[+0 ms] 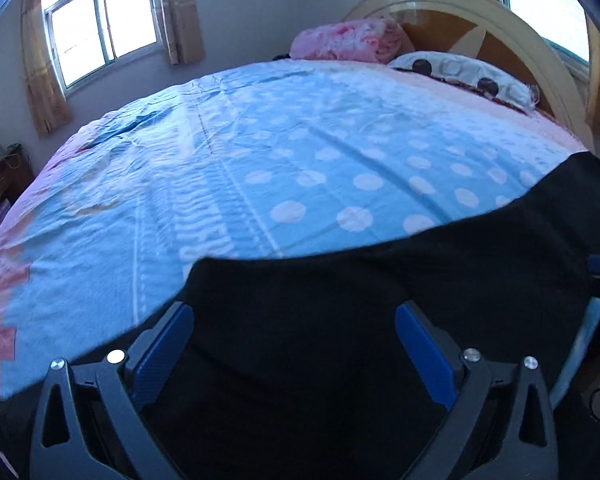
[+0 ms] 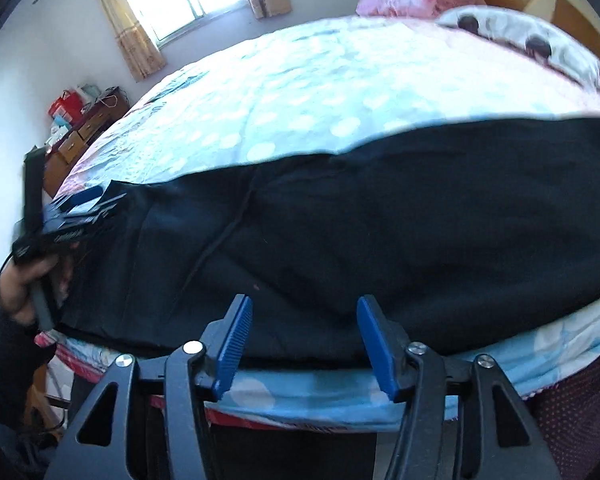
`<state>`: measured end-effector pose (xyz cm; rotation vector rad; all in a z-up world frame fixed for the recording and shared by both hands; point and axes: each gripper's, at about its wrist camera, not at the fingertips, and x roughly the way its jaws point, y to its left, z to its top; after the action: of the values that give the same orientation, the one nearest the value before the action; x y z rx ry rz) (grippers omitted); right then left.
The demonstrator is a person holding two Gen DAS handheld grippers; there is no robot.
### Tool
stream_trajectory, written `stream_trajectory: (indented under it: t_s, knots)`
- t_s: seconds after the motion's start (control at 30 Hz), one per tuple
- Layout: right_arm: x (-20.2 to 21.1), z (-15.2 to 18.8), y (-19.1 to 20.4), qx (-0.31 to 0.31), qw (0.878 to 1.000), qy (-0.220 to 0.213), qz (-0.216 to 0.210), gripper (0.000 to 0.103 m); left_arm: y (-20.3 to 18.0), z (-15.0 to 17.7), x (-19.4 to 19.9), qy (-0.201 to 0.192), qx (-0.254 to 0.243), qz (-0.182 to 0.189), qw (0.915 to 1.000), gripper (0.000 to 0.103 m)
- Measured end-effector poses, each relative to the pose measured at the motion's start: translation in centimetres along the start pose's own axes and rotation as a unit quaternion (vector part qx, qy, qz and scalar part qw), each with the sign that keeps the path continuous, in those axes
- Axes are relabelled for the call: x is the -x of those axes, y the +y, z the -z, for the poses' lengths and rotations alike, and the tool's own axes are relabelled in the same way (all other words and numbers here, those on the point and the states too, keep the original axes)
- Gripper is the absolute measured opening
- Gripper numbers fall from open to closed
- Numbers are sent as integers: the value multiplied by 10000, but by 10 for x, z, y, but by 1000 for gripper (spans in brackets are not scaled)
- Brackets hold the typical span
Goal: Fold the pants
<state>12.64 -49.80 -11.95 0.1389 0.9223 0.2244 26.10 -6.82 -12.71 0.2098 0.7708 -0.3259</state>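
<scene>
Far left, a hand (image 2: pixel 24 284) grips the left tool (image 1: pixel 292 322), pads spread wide over black cloth, pinching nothing; the black pants (image 2: pixel 360 220) lie flat along the bed's (image 2: pixel 280 92) near edge; the right tool (image 2: pixel 305 322) hovers parted at the hem, empty

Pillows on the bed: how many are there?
2: a pink pillow against the headboard, and a white pillow with dark spots beside it. Others may be hidden.
</scene>
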Motion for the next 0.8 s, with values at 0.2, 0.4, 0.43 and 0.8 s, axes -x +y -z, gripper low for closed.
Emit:
stream_trajectory:
  t_s: [0.2, 0.4, 0.43, 0.8]
  knots:
    - [-21, 4, 53, 750, 9965, 170, -314, 57, -26, 60, 33, 16, -3, -96, 10000, 103]
    - [-23, 26, 102, 2082, 9765, 258, -500, 57, -44, 95, 60, -286, -80, 231, 9993, 103]
    - [-26, 29, 103, 2110, 9756, 335, -500, 57, -46, 97, 56, -208, -94, 328, 9992, 103]
    - [-49, 35, 89, 1705, 9792, 1009, -442, 25, -38, 108, 45, 90, 386, 739, 9965, 103]
